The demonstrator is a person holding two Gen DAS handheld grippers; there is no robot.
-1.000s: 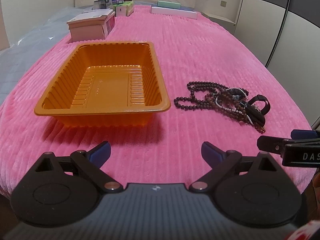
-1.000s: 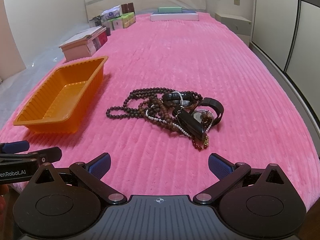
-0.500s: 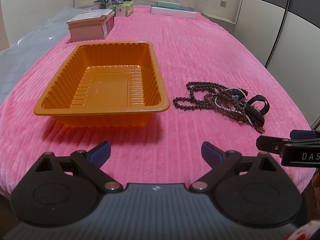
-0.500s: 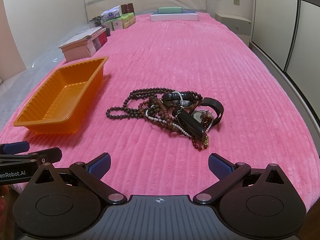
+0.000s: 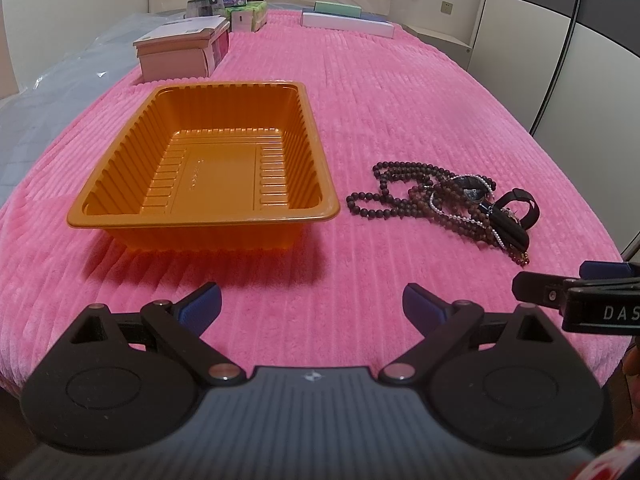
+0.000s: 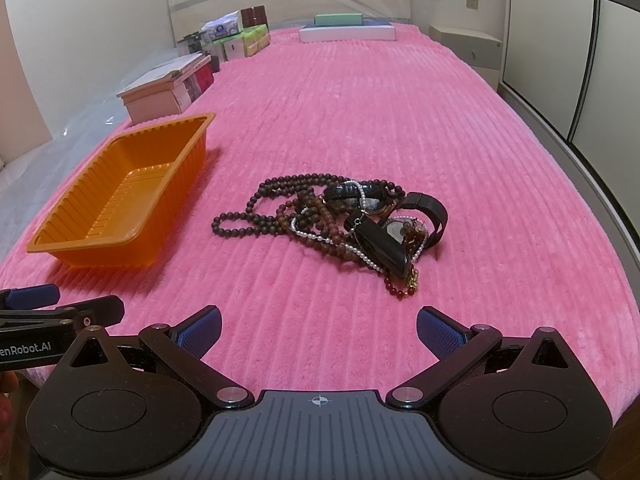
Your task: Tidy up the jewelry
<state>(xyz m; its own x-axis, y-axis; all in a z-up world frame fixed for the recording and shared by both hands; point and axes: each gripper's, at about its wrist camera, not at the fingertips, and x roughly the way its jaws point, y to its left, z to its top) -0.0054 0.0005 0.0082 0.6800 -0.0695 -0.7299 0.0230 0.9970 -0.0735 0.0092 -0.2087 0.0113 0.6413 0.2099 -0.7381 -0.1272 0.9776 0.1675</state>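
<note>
1. The left gripper (image 5: 311, 300) is released, its jaws spread wide and holding nothing, low over the pink bed cover (image 5: 400, 92).
2. The right gripper (image 6: 319, 326) is also released and holds nothing.
3. The orange tray (image 5: 120, 222) stands at 11 o'clock from the left gripper.
4. The pile of jewelry (image 6: 340, 224) lies on the bed cover at 12 o'clock from the right gripper, near the tray but apart from it.

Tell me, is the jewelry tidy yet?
Not yet. Nothing looks done: the orange tray is empty. Nothing is in hand either: the left tool and right tool are both open, holding nothing. Left to do: the whole tangled jewelry pile lies on the pink blanket.
</note>
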